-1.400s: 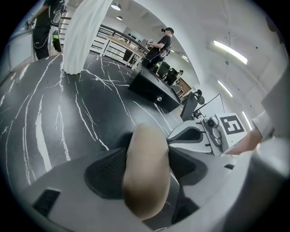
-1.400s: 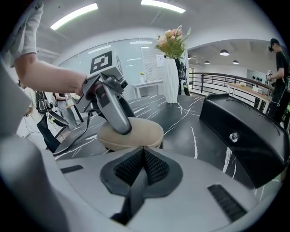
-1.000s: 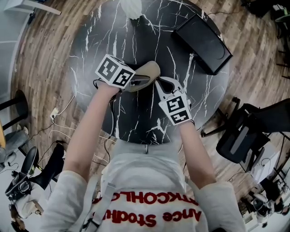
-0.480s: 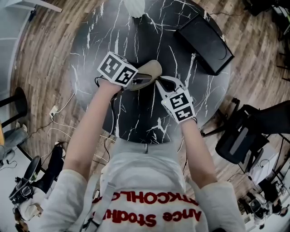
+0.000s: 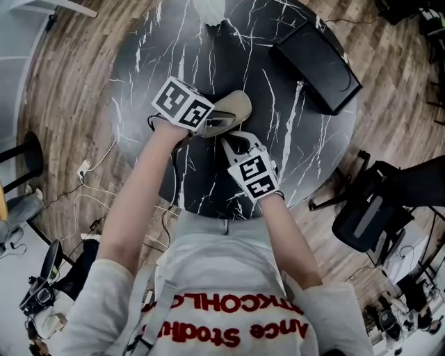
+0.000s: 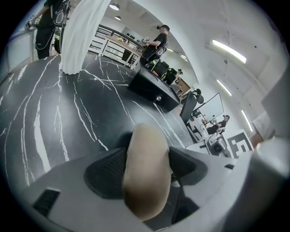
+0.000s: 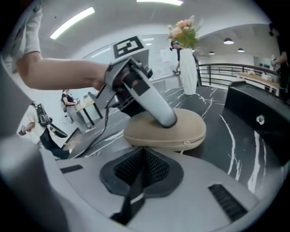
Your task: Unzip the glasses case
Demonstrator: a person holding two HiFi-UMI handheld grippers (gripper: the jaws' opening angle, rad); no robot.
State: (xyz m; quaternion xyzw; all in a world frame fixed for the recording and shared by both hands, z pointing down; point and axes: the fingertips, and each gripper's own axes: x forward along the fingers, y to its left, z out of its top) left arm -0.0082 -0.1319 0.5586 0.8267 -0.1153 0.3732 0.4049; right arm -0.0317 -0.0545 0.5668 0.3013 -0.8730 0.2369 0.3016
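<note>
A beige glasses case (image 5: 233, 106) lies on the black marble table (image 5: 149, 62). My left gripper (image 5: 214, 125) is shut on the case's near end; in the left gripper view the case (image 6: 145, 176) fills the gap between both pads. My right gripper (image 5: 233, 143) sits just in front of the case, a little apart from it. Its jaws (image 7: 142, 158) are shut with nothing between them. In the right gripper view the case (image 7: 186, 129) looks closed, its zipper pull (image 7: 184, 142) hangs at the front seam, and a left gripper finger (image 7: 152, 102) presses its top.
A black box (image 5: 314, 64) lies at the table's far right. A white vase (image 5: 207, 8) stands at the far edge, with flowers in it (image 7: 185, 31). A dark chair (image 5: 368, 208) stands on the wooden floor to the right. Cables lie on the floor at the left.
My right gripper has pulled back from the case's right end towards me and slightly left. The left gripper and the case have stayed in place.
</note>
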